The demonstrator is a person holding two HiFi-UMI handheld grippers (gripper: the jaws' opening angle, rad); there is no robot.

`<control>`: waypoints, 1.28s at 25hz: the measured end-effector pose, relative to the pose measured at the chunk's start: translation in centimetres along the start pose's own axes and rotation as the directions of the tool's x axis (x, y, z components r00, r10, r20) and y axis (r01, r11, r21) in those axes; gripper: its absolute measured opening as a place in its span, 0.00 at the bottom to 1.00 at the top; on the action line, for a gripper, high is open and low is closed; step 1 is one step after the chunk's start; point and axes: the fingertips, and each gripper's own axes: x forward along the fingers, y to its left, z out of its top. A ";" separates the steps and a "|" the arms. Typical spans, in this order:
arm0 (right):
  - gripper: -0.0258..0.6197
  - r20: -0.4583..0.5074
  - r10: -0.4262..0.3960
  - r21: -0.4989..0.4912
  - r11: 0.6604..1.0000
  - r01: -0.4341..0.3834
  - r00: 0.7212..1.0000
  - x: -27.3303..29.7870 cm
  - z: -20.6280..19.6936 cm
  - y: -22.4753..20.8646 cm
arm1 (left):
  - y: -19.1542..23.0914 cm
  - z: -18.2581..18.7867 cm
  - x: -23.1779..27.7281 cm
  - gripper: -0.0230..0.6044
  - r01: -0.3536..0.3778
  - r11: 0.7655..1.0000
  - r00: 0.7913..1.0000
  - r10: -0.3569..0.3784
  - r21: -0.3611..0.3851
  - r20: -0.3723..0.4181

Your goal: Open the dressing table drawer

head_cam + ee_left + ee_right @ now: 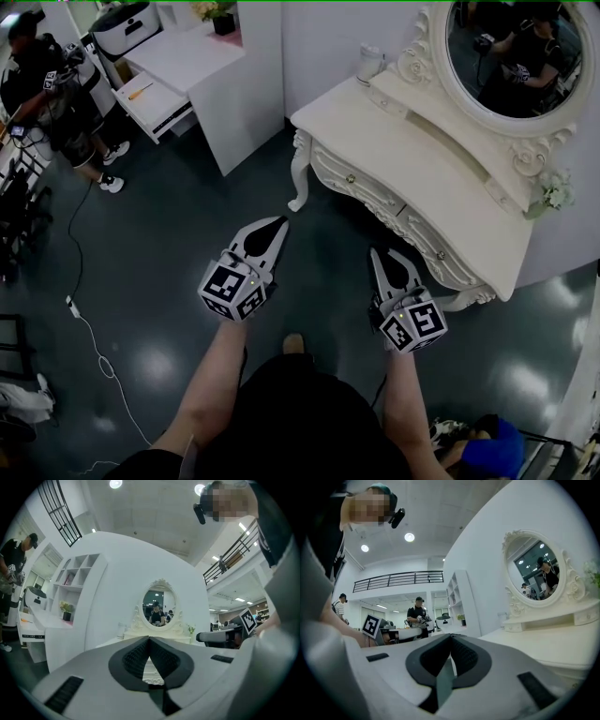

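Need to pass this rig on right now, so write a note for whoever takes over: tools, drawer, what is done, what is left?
Left tool: shut, empty, in the air short of the dressing table.
Right tool: shut, empty, close to the table's front, not touching it.
Drawers: the fronts look shut, with small knobs facing the person.
Done: nothing yet.
Left: open a tool, grip a knob, pull the drawer out.
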 end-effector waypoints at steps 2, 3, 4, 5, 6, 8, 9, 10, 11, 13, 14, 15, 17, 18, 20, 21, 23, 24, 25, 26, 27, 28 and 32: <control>0.04 0.005 -0.013 0.011 1.000 0.013 1.000 0.9 0.0 -0.3 | 0.9 -0.1 0.5 0.05 0.009 1.000 1.000 -0.009 -0.003 -0.003; 0.04 0.005 -0.019 0.018 1.000 0.019 1.000 1.2 -0.1 -0.5 | 1.3 -0.2 0.8 0.05 0.012 1.000 1.000 -0.012 -0.006 -0.005; 0.04 0.005 -0.023 0.021 1.000 0.023 1.000 1.6 -0.2 -0.7 | 1.7 -0.4 1.0 0.05 0.016 1.000 1.000 -0.016 -0.009 -0.007; 0.04 0.005 -0.027 0.022 0.999 0.027 1.000 1.8 -0.3 -0.8 | 2.0 -0.5 1.2 0.05 0.018 1.000 1.000 -0.018 -0.012 -0.009; 0.04 0.004 -0.031 0.022 0.999 0.030 1.000 2.1 -0.4 -1.0 | 2.3 -0.7 1.4 0.05 0.020 1.000 1.000 -0.020 -0.015 -0.011; 0.04 0.000 -0.039 0.023 0.999 0.039 0.999 2.5 -0.6 -1.3 | 2.8 -1.0 2.0 0.05 0.024 1.000 1.000 -0.024 -0.020 -0.012; 0.04 -0.003 -0.043 0.023 0.999 0.043 0.999 2.7 -0.7 -1.4 | 3.0 -1.1 2.3 0.05 0.025 0.999 1.000 -0.025 -0.023 -0.011; 0.04 -0.008 -0.046 0.023 0.999 0.046 0.999 2.9 -0.8 -1.6 | 3.1 -1.2 2.5 0.05 0.027 0.999 1.000 -0.027 -0.025 -0.011; 0.04 -0.011 -0.048 0.023 0.999 0.048 0.999 3.0 -0.9 -1.7 | 3.2 -1.2 2.7 0.05 0.029 0.999 1.000 -0.029 -0.027 -0.011; 0.04 -0.011 -0.053 0.022 0.998 0.053 0.999 3.3 -0.9 -2.2 | 3.3 -1.2 3.3 0.05 0.037 0.999 0.999 -0.037 -0.025 -0.010; 0.04 -0.008 -0.055 0.021 0.998 0.055 0.998 3.6 -0.9 -2.5 | 3.4 -1.1 3.7 0.05 0.041 0.999 0.999 -0.042 -0.022 -0.009; 0.04 -0.006 -0.057 0.019 0.998 0.057 0.998 3.8 -1.0 -2.7 | 3.5 -1.2 4.0 0.05 0.045 0.999 0.999 -0.045 -0.020 -0.009; 0.04 -0.007 -0.058 0.018 0.998 0.058 0.998 4.4 -1.2 -3.1 | 3.9 -1.3 4.5 0.05 0.046 0.999 0.999 -0.046 -0.019 -0.010; 0.04 -0.008 -0.059 0.019 0.998 0.059 0.998 4.7 -1.2 -3.3 | 4.0 -1.4 4.7 0.05 0.046 0.999 0.999 -0.046 -0.018 -0.011; 0.04 -0.004 -0.058 0.017 0.998 0.058 0.998 5.4 -1.1 -3.8 | 4.5 -1.3 5.3 0.05 0.044 0.999 0.999 -0.044 -0.016 -0.011; 0.04 -0.001 -0.057 0.017 0.998 0.057 0.998 5.9 -1.0 -4.0 | 4.8 -1.2 5.7 0.05 0.043 0.999 0.999 -0.043 -0.014 -0.012; 0.04 -0.001 -0.056 0.021 0.998 0.056 0.998 6.9 -0.7 -4.6 | 5.5 -1.0 6.5 0.05 0.040 0.999 0.999 -0.040 -0.013 -0.012; 0.04 -0.001 -0.054 0.022 0.998 0.054 0.999 7.4 -0.6 -4.9 | 5.8 -0.9 6.9 0.05 0.039 0.999 0.999 -0.039 -0.012 -0.012; 0.04 -0.001 -0.052 0.023 0.998 0.052 0.999 7.9 -0.5 -5.2 | 6.1 -0.8 7.4 0.05 0.038 0.999 0.999 -0.038 -0.010 -0.013; 0.04 0.001 -0.049 0.023 0.999 0.049 0.999 8.5 -0.4 -5.5 | 6.4 -0.8 7.9 0.05 0.038 0.999 0.999 -0.039 -0.009 -0.013; 0.04 0.001 -0.046 0.023 0.999 0.046 0.999 9.0 -0.4 -5.9 | 6.6 -0.8 8.3 0.05 0.039 0.999 0.999 -0.040 -0.008 -0.014; 0.04 0.000 -0.043 0.023 0.999 0.043 0.999 9.5 -0.4 -6.1 | 6.9 -0.8 8.8 0.05 0.041 0.999 0.999 -0.041 -0.007 -0.015; 0.04 -0.006 -0.033 0.021 0.999 0.033 0.999 11.2 -0.3 -7.2 | 7.9 -0.9 10.6 0.05 0.043 0.999 0.999 -0.044 -0.011 -0.019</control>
